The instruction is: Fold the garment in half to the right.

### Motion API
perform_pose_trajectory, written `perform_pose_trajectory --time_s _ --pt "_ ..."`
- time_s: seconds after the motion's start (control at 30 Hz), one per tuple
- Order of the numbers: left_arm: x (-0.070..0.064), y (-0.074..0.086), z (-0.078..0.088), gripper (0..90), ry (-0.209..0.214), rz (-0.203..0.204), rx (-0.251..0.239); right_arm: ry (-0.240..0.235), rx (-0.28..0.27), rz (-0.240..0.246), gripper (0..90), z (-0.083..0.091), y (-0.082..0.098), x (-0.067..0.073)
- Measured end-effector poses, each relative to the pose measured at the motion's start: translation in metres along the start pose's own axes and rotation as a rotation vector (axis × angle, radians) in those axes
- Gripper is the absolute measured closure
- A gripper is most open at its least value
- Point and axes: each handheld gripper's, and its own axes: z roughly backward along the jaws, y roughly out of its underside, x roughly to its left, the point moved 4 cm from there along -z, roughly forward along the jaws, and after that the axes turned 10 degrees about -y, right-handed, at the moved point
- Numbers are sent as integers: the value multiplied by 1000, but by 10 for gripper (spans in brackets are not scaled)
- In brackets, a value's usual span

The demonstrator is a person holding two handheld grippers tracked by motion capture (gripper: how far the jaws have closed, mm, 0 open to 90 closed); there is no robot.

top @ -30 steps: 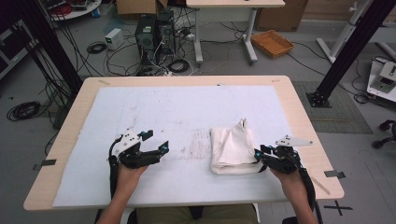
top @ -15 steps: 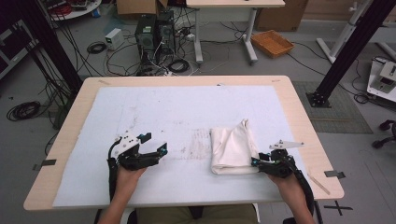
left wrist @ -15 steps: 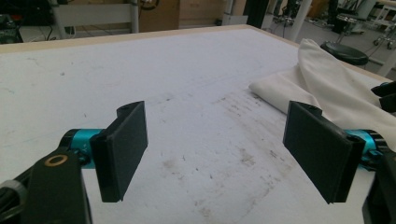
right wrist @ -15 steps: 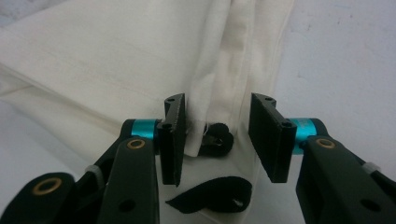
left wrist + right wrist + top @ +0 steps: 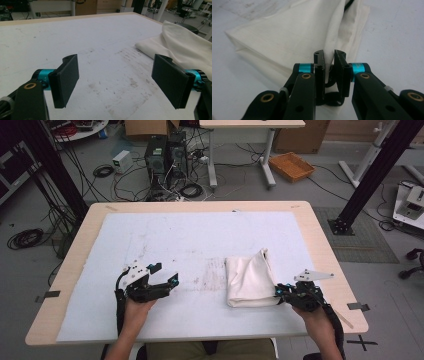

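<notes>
A folded cream cloth point(image 5: 250, 280) lies on the white mat point(image 5: 190, 235), right of the middle. My right gripper point(image 5: 278, 291) sits at the cloth's near right edge. Its jaws have just been closing, and in the right gripper view they point(image 5: 329, 58) stand almost together, pinching a fold of the cloth point(image 5: 294, 37). My left gripper point(image 5: 165, 273) rests over bare mat to the cloth's left, a hand's width away from it. Its jaws point(image 5: 115, 80) stand wide open with nothing between them, and the cloth point(image 5: 180, 45) shows beyond the right jaw.
The mat covers most of a wooden table point(image 5: 325, 250) and has faint dirty marks point(image 5: 215, 272) near the middle. Beyond the table's far edge, computer towers point(image 5: 165, 150), cables and an orange tray point(image 5: 291, 166) are on the floor.
The right gripper has slid a little toward the table's near edge, and its jaws have narrowed onto the cloth's edge. The left gripper has stayed still and open.
</notes>
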Motion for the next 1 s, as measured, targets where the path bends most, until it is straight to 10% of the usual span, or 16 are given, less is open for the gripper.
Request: perform_pose_trajectory --time_s 0.37,0.5,0.7,0.8,1.0 --pt "1 0 -1 220 -2 10 -1 -1 135 -176 705 9 15 -17" --pt "2 0 -2 219 -4 21 -3 23 53 -120 574 21 2 -15" --pt "2 0 -3 220 -1 22 1 42 -107 105 511 -5 -29 -5" --pt "3 0 -4 220 -3 24 1 26 -86 153 569 -36 -52 -8" --pt "4 0 -4 220 -3 25 2 64 59 72 629 -74 -61 -37"
